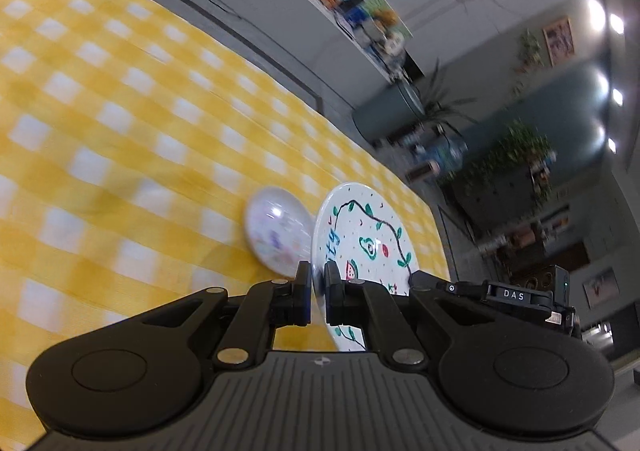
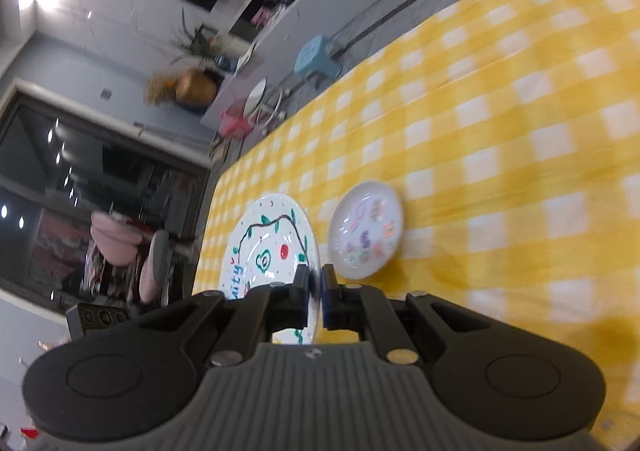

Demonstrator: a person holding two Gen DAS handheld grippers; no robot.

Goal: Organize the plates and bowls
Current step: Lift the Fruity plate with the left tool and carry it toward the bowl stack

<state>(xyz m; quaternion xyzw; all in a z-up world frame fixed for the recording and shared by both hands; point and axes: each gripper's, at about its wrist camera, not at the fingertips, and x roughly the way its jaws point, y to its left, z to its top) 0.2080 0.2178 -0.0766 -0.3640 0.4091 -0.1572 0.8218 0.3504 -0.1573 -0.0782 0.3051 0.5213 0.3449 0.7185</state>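
A large white plate (image 1: 368,235) with green vines, an avocado and fruit drawings is held tilted above the table. My left gripper (image 1: 317,283) is shut on its rim. My right gripper (image 2: 315,287) is shut on the same plate (image 2: 272,247) at the opposite rim. A small white plate (image 1: 276,235) with pastel drawings lies on the yellow checked tablecloth (image 1: 120,131) just beyond the large plate; it also shows in the right wrist view (image 2: 366,229). Both views are rolled sideways and blurred.
The tablecloth's far edge (image 2: 224,171) runs close behind the plates. A light blue stool (image 2: 316,57) stands on the floor beyond the table. Shelves and potted plants (image 1: 508,155) fill the room behind. The other gripper's body (image 1: 516,293) shows past the plate.
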